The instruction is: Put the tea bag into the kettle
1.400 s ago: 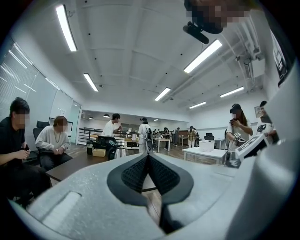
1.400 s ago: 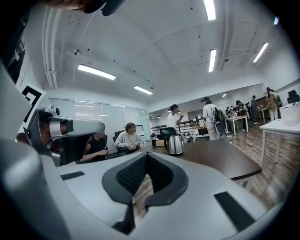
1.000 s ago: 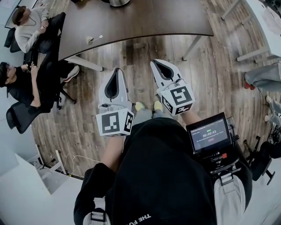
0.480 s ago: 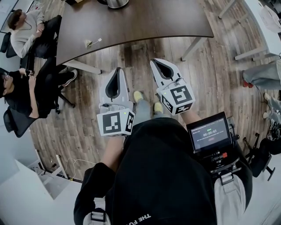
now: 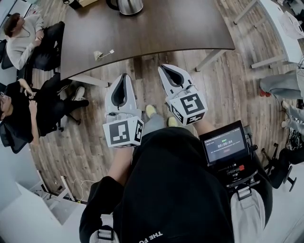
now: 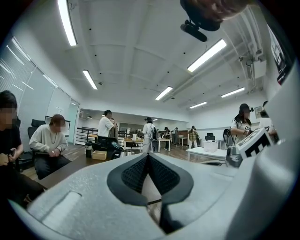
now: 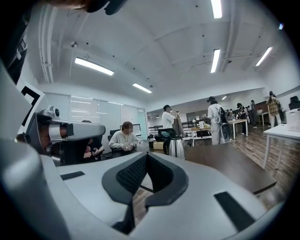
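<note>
A small white tea bag [image 5: 98, 54] with its string lies near the left front edge of the dark brown table [image 5: 166, 28]. At the table's far edge stands a steel kettle [image 5: 126, 5], which also shows in the right gripper view as the kettle [image 7: 176, 147]. My left gripper [image 5: 125, 76] and right gripper [image 5: 162, 68] hang side by side over the wooden floor, short of the table's front edge. Both are shut with nothing between the jaws, as the left gripper [image 6: 148, 155] and right gripper [image 7: 146, 154] show in their own views.
Two persons sit on chairs at the left, one [image 5: 26, 35] by the table's corner and one [image 5: 23, 107] nearer. A slanted table leg [image 5: 213, 47] stands at the right, with a white table [image 5: 285, 23] beyond it. Other people stand far back in the room.
The table, tea bag and kettle have come lower and further into the head view. Both grippers stay shut and have edged slightly towards the table.
</note>
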### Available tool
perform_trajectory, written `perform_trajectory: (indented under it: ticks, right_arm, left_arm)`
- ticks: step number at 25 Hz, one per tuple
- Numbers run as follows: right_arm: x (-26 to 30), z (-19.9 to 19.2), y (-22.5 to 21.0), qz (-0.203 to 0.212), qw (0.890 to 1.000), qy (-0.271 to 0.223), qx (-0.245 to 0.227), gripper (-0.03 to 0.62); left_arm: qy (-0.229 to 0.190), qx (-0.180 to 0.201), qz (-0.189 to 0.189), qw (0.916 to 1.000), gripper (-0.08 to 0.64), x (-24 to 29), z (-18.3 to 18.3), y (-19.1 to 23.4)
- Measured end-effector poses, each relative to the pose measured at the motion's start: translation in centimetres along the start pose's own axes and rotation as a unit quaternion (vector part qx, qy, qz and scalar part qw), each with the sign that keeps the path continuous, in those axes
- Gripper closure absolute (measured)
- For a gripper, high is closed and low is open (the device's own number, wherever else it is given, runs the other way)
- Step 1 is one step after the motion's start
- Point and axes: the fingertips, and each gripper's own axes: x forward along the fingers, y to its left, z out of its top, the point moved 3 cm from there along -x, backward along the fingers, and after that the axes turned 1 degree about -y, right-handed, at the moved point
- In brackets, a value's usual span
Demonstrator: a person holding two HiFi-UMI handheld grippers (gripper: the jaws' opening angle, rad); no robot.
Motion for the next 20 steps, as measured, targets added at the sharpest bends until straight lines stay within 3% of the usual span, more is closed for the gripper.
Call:
perform_trajectory:
  ticks: [8, 20]
  right_arm:
    - [1.7, 3.4, 0.6, -0.004, 1.000, -0.011, -0.013, 0.588]
    - [9.9, 2.9, 2.3, -0.009, 1.000, -0.003, -0.029, 0.588]
  left_arm:
    - [-0.022, 0.005, 0.001, 0.9998, 0.558, 0.6, 3.3, 2.1]
    - [-0.011, -0.001, 0.006, 0.9999, 0.558, 3.5, 1.5, 9.7]
